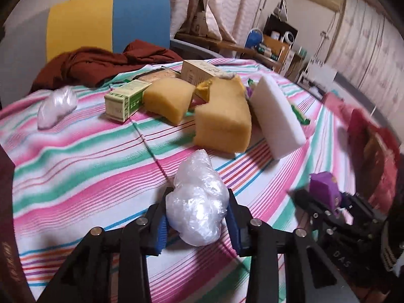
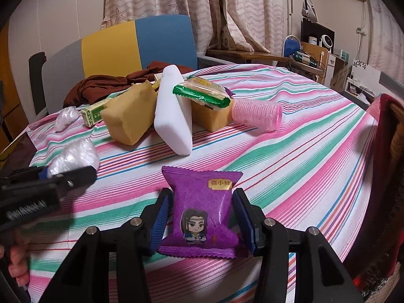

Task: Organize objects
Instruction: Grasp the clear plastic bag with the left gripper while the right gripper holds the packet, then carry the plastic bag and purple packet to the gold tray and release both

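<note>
We hold two things at once, one in each hand, and take the tall white foam block leaning in the middle of the heap as our landmark. Our left tongs are clamped on a crumpled ball of clear plastic film, well in front of the white block and to its left, low over the pink-and-green striped cloth that covers the surface; the blue pads dent the film on both sides, so we judge the grip firm enough for so light a thing. Our right tongs are clamped on a purple foil snack packet with a cartoon figure, straight in front of the white block, gripped by its side edges so that its face shows. Against the white block lean two tan sponge blocks, and a green-edged biscuit wrapper lies on top, which keeps the heap propped but loose. A pink ribbed plastic roller lies to the block's right, and a second ball of film far to its left, perhaps the start of a group.
</note>
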Demonstrator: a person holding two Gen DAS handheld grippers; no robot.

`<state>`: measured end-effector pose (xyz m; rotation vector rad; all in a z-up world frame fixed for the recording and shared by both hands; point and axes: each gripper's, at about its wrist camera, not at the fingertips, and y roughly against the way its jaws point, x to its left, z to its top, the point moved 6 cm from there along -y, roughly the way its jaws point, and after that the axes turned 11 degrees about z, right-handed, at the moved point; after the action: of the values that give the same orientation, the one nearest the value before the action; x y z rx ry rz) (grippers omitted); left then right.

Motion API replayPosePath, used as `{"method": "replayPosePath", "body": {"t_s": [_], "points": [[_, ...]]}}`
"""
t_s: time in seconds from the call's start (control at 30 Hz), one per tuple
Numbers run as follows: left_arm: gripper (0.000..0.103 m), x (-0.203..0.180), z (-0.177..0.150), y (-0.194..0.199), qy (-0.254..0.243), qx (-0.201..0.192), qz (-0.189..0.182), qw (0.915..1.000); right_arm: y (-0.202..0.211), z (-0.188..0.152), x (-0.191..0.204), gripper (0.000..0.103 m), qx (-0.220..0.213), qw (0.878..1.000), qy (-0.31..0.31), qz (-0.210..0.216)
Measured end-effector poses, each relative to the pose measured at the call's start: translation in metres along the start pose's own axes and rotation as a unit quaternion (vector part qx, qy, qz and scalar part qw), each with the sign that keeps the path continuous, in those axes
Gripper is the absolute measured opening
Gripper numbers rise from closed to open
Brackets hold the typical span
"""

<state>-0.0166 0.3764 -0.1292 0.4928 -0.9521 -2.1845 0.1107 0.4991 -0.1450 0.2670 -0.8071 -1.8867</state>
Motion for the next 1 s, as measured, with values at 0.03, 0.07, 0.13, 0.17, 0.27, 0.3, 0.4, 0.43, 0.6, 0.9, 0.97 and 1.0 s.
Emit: {"method": "replayPosePath", "body": {"t_s": [0.03, 0.07, 0.13, 0.17, 0.27, 0.3, 0.4, 0.43, 0.6, 0.9, 0.97, 1.0], "points": [[0.037, -0.001, 0.0, 0.0, -0.002, -0.001, 0.002, 1.0, 0.001, 0.0, 0.0, 0.052, 0.0, 1.0, -0.001, -0.002], [0.037, -0.002, -0.002, 0.002, -0.008, -0.004, 0.008, 0.9999, 0.001, -0.001, 0.001, 0.052, 0.0, 1.0, -0.001, -0.004], [0.037, -0.006, -0.005, 0.005, -0.024, -0.009, 0.022, 0.9994, 0.002, -0.002, 0.003, 0.052, 0.002, 1.0, -0.003, -0.007], [0.037, -0.007, -0.006, 0.008, -0.028, -0.01, 0.025, 0.9992, 0.003, -0.003, 0.004, 0.052, 0.004, 1.0, -0.005, -0.007], [0.037, -0.005, -0.01, 0.011, -0.024, -0.01, 0.017, 0.9995, 0.008, -0.005, 0.007, 0.049, 0.013, 1.0, -0.01, -0.005], [0.037, -0.003, -0.011, 0.013, -0.02, -0.01, 0.014, 0.9996, 0.01, -0.007, 0.009, 0.048, 0.016, 1.0, -0.012, -0.003], [0.037, 0.0, -0.016, 0.02, -0.016, -0.008, 0.012, 0.9998, 0.017, -0.01, 0.014, 0.039, 0.022, 0.999, -0.022, 0.006], [0.037, 0.001, -0.017, 0.024, -0.017, -0.007, 0.011, 0.9998, 0.019, -0.01, 0.016, 0.037, 0.025, 0.999, -0.023, 0.012], [0.037, 0.004, -0.02, 0.057, -0.02, -0.03, 0.0, 0.9993, 0.025, -0.011, 0.031, 0.036, 0.032, 0.999, -0.015, 0.032], [0.037, 0.046, -0.009, 0.116, 0.01, -0.095, 0.024, 0.9951, 0.038, 0.002, 0.058, 0.035, 0.026, 0.998, 0.001, 0.054], [0.037, 0.064, -0.011, 0.129, 0.029, -0.102, 0.037, 0.9936, 0.042, 0.007, 0.072, 0.035, 0.022, 0.997, 0.014, 0.066], [0.037, 0.07, -0.013, 0.133, 0.037, -0.104, 0.043, 0.993, 0.044, 0.009, 0.079, 0.035, 0.021, 0.997, 0.02, 0.073]]}}
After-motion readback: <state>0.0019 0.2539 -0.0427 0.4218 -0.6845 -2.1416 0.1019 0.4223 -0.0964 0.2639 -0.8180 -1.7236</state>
